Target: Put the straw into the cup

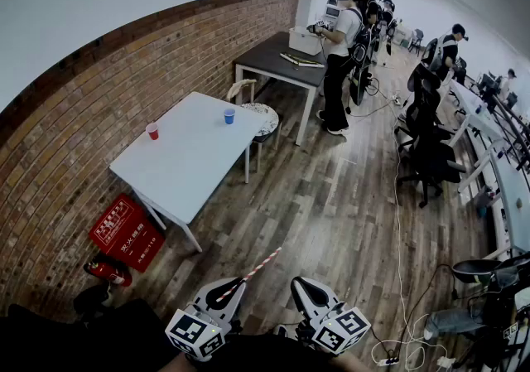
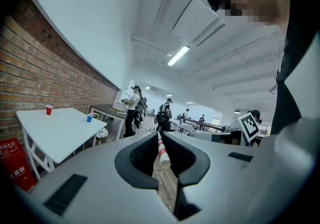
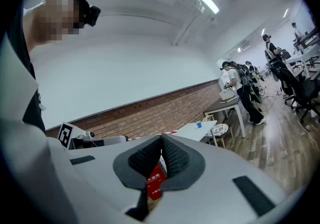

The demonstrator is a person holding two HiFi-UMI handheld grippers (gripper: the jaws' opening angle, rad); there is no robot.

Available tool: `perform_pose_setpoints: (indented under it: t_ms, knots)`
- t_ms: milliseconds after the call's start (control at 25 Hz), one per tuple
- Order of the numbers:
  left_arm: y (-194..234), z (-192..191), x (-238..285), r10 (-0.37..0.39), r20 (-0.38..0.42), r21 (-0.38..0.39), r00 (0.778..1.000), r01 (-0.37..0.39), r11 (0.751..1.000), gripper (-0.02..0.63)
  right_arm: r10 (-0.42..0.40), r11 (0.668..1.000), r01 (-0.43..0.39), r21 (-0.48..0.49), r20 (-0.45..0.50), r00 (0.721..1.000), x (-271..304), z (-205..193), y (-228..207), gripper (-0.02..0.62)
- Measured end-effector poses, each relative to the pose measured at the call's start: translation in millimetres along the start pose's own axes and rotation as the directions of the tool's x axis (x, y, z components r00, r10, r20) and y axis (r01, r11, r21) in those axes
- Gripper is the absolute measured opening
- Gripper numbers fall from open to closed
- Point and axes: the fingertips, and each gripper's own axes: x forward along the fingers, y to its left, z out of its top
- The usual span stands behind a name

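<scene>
A red-and-white striped straw (image 1: 252,269) sticks up and forward out of my left gripper (image 1: 238,283), which is shut on its lower end. In the left gripper view the straw (image 2: 161,148) lies pinched between the two jaws. My right gripper (image 1: 301,282) is beside it, shut and holding nothing; its view shows the jaws (image 3: 161,139) pressed together. Far ahead stands a white table (image 1: 186,167) with a red cup (image 1: 152,131) by the brick wall and a blue cup (image 1: 229,116) near its far edge. Both cups, red (image 2: 49,110) and blue (image 2: 89,117), also show small in the left gripper view.
A red crate (image 1: 126,231) and a fire extinguisher (image 1: 108,271) sit on the floor by the brick wall. A round stool (image 1: 263,118) stands behind the white table, then a dark table (image 1: 273,55) with a person (image 1: 339,64). Office chairs (image 1: 426,155) and floor cables (image 1: 402,345) lie to the right.
</scene>
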Motion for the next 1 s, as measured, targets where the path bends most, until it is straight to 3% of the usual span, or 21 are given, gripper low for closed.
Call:
perform_pose_setpoints:
  t_ms: [640, 1000]
  knots:
    - [-17, -6, 18, 0.013, -0.008, -0.013, 1.000, -0.014, 1.000, 0.038, 0.012, 1.000, -0.012, -0.005, -0.008, 1.000, -20, 3, -18, 0.028]
    - [-58, -23, 59, 0.039, -0.025, -0.006, 0.999, -0.040, 0.999, 0.038, 0.023, 1.000, -0.023, 0.001, 0.011, 1.000, -64, 17, -64, 0.028]
